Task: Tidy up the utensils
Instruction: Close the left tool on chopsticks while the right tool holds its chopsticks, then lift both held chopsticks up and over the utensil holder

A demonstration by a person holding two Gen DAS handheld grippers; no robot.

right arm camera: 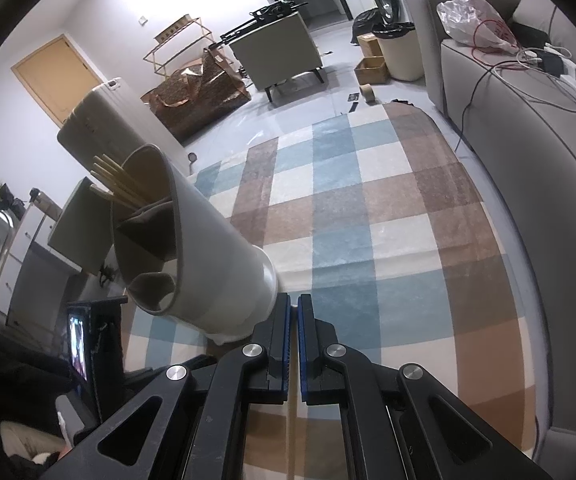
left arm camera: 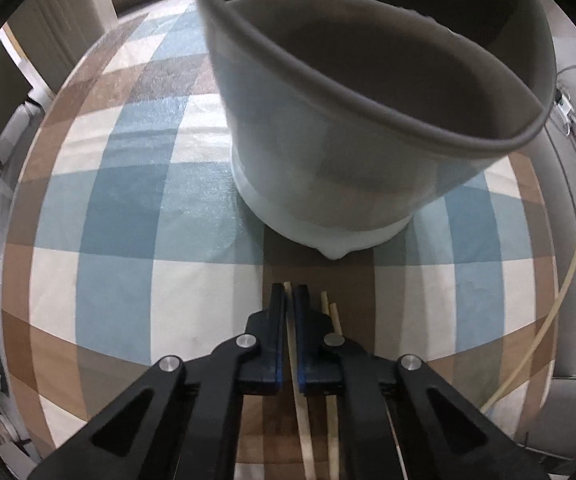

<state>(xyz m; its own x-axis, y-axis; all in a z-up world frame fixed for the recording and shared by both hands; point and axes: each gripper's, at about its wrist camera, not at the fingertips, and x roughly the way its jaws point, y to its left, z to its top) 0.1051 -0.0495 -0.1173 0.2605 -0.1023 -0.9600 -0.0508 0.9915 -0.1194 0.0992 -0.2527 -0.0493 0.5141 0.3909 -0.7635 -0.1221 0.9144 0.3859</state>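
the left tongs (left arm camera: 289,300) are clamped on a single pale wooden chopstick (left arm camera: 296,392), its tip showing between the black fingers (left arm camera: 276,308), on a checked rug (left arm camera: 128,208) of blue, cream and brown squares. two more chopsticks (left arm camera: 331,400) lie on the rug just beside the right-hand finger of those tongs, running back under the gripper's frame. directly ahead of the left tongs stands the utensil holder (left arm camera: 327,184), a pale tub with a grey rim and a white base, on a brown band of the rug.

in the right wrist view the right tongs (right arm camera: 293,304) are drawn narrow, blue pads nearly meeting, with a sliver of white showing between them at the base of the utensil holder (right arm camera: 216,256); whether they pinch the base cannot be told. the holder leans away to the left in this view, its grey dividers visible inside. a bundle of chopsticks (right arm camera: 116,184) stands in its far compartment, their ends poking past the rim.

a grey sofa (right arm camera: 547,184) runs along the rug's right edge, strewn with cables and a plastic bag (right arm camera: 471,20). a cream suitcase (right arm camera: 104,116) stands behind the holder, beyond the rug's far left corner.
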